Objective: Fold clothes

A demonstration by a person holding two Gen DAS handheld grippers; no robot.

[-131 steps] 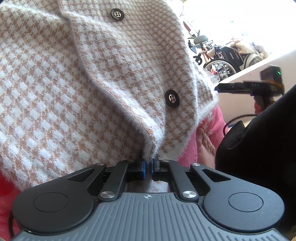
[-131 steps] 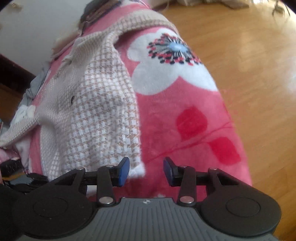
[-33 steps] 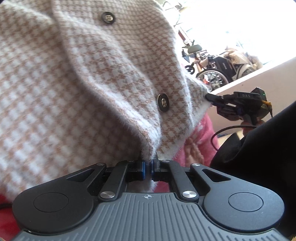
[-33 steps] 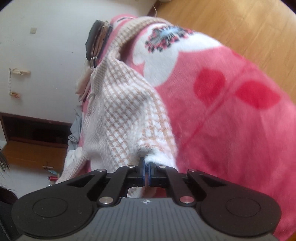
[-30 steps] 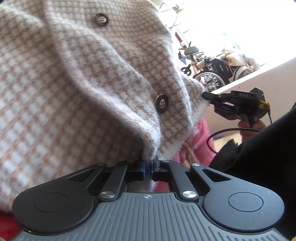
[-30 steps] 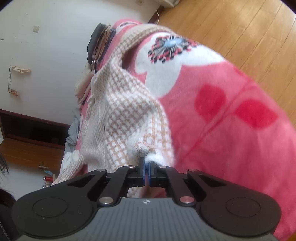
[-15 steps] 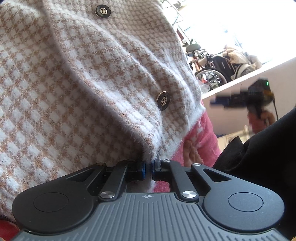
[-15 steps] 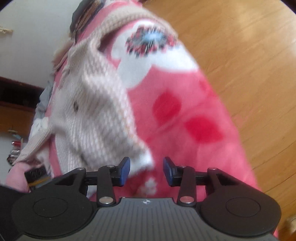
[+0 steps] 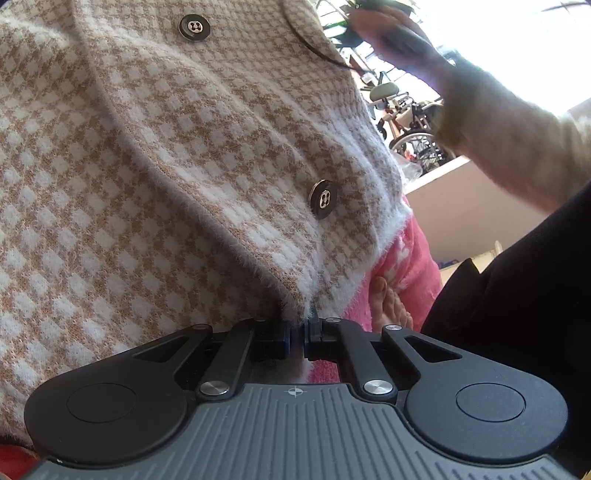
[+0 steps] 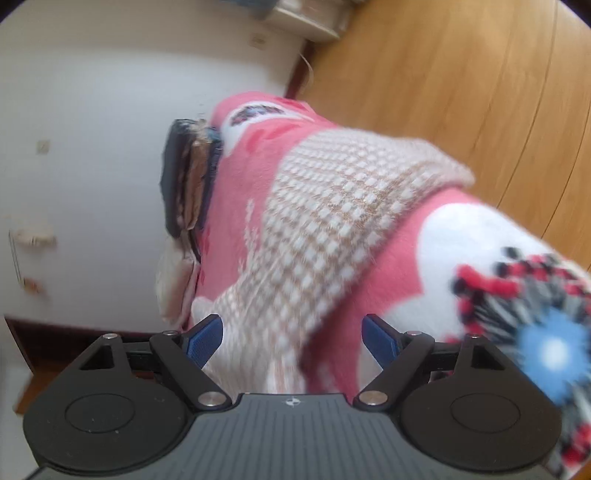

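Checked beige-and-white knit fills the left wrist view: the cardigan (image 9: 177,177) is gripped at its fuzzy white hem by the left gripper (image 9: 296,339), whose jaws are closed to a narrow slit on the fabric, and a dark button (image 9: 324,198) is seen just above the jaws. Beyond and below the hem, a pink blanket (image 9: 413,266) is spread, and a hand (image 9: 391,33) in a pale sleeve is seen, blurred, high above the jaws to the right. In the right wrist view the right gripper (image 10: 291,341) is now wide open with nothing held, although a second ago its jaws were pinched shut on a corner of the same cardigan (image 10: 332,236); that corner has been let go, and the knit is now draped over the blanket (image 10: 399,273) directly ahead of and between the open jaws, sloping up and away from them. A stack of dark folded items (image 10: 184,184) is seen beyond the jaws to the left, against the wall, with wooden floor (image 10: 461,81) beyond to the right. The release is judged to mean that one part of the garment has been laid down, while the hem on the left side is still kept in hand; how tidy or complete the fold is cannot be told from these views.
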